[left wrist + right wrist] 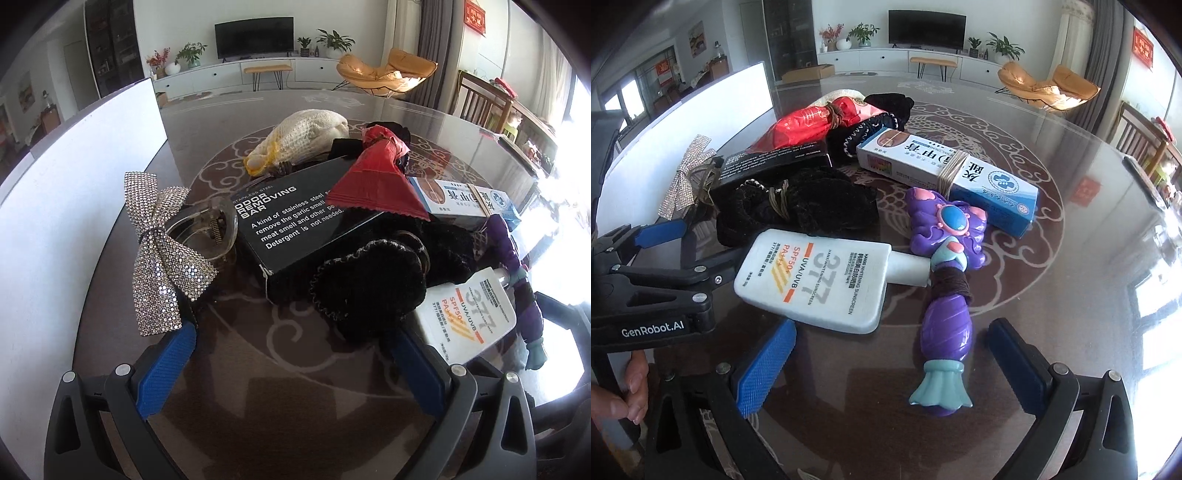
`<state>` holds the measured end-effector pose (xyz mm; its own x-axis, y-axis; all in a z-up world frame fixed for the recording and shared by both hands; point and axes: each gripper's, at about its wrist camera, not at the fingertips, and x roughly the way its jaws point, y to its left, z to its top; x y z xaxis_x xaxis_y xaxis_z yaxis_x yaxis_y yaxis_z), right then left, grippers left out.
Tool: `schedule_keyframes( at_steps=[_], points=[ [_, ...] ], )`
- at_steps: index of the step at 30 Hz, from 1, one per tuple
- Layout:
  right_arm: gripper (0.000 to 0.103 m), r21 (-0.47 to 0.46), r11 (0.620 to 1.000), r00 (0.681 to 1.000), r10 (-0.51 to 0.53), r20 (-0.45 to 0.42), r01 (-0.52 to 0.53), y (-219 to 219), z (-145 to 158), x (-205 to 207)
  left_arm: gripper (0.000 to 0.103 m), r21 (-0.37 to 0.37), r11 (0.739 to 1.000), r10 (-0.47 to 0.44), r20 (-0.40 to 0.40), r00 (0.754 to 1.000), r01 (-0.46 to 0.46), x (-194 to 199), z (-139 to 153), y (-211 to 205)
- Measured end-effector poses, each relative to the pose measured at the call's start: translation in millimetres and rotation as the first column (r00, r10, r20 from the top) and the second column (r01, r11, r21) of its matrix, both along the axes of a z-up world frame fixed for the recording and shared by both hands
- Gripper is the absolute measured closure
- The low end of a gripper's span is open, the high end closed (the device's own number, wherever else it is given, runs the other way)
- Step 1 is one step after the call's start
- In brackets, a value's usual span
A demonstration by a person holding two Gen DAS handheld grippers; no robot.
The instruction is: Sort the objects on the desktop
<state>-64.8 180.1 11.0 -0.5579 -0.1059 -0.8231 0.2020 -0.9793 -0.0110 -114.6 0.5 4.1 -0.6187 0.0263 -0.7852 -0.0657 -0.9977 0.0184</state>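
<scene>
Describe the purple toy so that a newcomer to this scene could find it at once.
Start at the round patterned table, at the cluttered pile's near edge. Beside the white sunscreen bottle lies the purple toy, the only item with a teal flared base and blue oval gem.

A television [254, 37], orange lounge chair [384, 72] and, seemingly, houseplants [190, 54] behind

Black box [295, 225]; purple-and-teal toy [945, 295]
</scene>
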Motion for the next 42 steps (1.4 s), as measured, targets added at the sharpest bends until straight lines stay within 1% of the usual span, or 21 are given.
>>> schedule_keyframes(
  at_steps=[4, 7, 9, 18, 42],
  points=[
    [0.000, -0.003, 0.999, 0.999, -0.037, -0.014, 0.037, 4.4, -0.6, -21.9, 0.000, 0.002, 1.000, -0.001, -0.016, 1.000, 0.001, -26.2, 3.8, 1.6],
    [0.000, -0.002, 0.999, 0.999, -0.038, -0.013, 0.038, 4.6, -0.4, -22.6, 0.000, 0.000, 1.000, 0.001, -0.013, 1.000, -0.001, -26.9, 4.5, 0.8],
    [0.000, -0.002, 0.999, 0.999, -0.038, -0.014, 0.038, 4.2, -1.0, -23.5, 0.000, 0.002, 1.000, 0.000, 0.009, 1.000, 0.000, -26.7, -0.5, 1.4],
    [0.000, -0.003, 0.999, 0.999, -0.038, -0.014, 0.038, 4.5, -0.7, -22.7, 0.000, 0.006, 1.000, 0.000, 0.020, 1.000, 0.000, -26.6, -2.5, 1.0],
    [0.000, -0.003, 0.999, 0.999, -0.038, -0.014, 0.038, 4.1, -1.3, -22.3, 0.000, 0.006, 1.000, -0.001, 0.026, 1.000, 0.001, -26.9, -3.8, 0.8]
  ],
)
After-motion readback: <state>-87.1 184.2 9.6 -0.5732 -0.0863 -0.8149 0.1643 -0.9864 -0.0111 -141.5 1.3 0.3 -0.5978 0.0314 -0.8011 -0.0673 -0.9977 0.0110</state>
